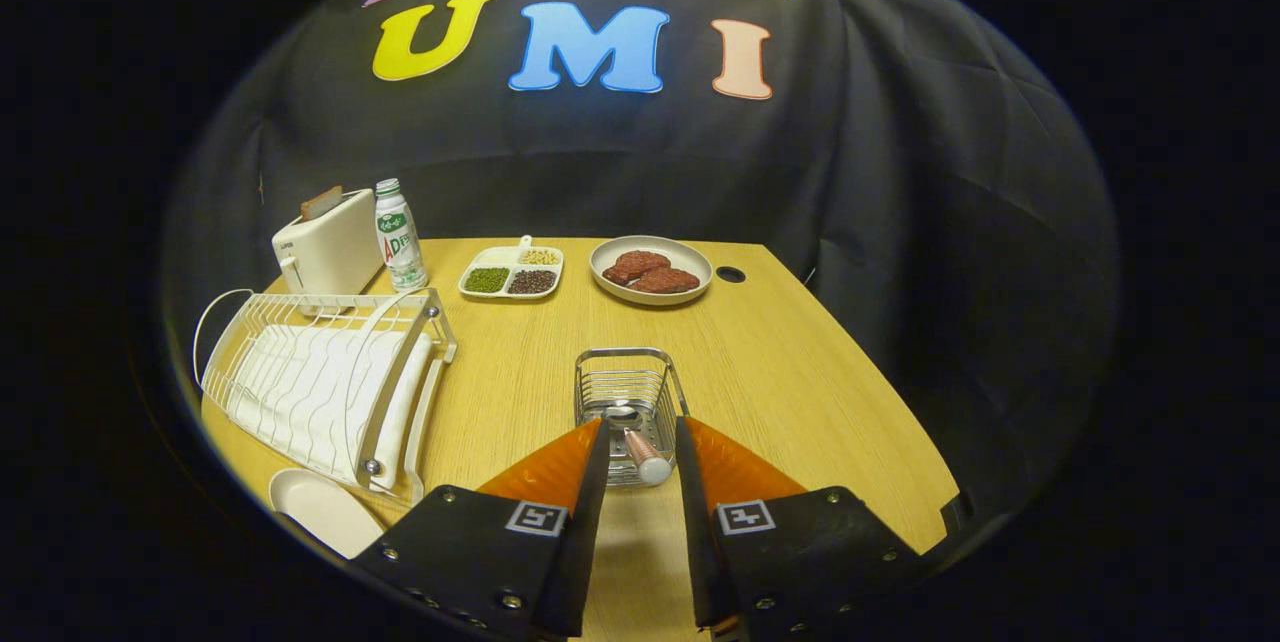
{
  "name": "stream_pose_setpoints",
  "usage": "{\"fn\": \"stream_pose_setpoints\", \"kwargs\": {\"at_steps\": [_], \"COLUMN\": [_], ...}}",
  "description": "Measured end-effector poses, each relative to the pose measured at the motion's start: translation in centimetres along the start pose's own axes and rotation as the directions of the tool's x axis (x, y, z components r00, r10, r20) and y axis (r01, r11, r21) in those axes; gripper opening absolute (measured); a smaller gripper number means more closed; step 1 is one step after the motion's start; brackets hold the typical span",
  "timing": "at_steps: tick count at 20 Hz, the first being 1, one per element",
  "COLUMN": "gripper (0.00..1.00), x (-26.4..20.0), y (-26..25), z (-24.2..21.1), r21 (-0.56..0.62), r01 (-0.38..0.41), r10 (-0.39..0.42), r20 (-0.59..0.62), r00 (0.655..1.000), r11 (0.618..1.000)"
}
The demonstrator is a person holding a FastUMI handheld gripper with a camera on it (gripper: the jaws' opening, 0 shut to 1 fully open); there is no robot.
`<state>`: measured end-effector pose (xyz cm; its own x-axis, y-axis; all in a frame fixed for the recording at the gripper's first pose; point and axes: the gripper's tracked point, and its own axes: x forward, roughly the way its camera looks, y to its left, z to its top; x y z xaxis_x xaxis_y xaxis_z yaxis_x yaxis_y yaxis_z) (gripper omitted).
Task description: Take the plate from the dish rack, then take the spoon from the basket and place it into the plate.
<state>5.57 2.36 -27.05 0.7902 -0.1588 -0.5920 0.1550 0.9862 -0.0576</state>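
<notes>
A wire basket (630,392) stands on the wooden table just ahead of my fingers. A spoon lies in it, bowl down, with its copper handle (643,457) sticking out toward me. My gripper (642,437) is open; the handle's end sits in the gap between the two fingertips, and I see no finger pressing on it. A white plate (320,510) lies flat on the table left of my left finger, just in front of the white dish rack (320,382). The rack holds no plate.
At the back left stand a white toaster (328,247) and a bottle (399,234). A divided tray of beans (511,271) and a plate with meat patties (651,269) sit at the far side. A cable hole (730,274) lies near the table's right edge.
</notes>
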Motion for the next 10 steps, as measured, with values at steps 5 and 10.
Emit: {"fn": "stream_pose_setpoints", "kwargs": {"at_steps": [5,10], "gripper": [0.17,0.11], "x": [0.8,0.0], "y": [0.6,1.7], "z": [0.2,0.4], "r21": [-0.02,-0.061], "r01": [-0.033,-0.053], "r10": [0.033,0.053], "r20": [0.001,-0.003], "r00": [0.999,0.999], "r11": [0.999,0.997]}}
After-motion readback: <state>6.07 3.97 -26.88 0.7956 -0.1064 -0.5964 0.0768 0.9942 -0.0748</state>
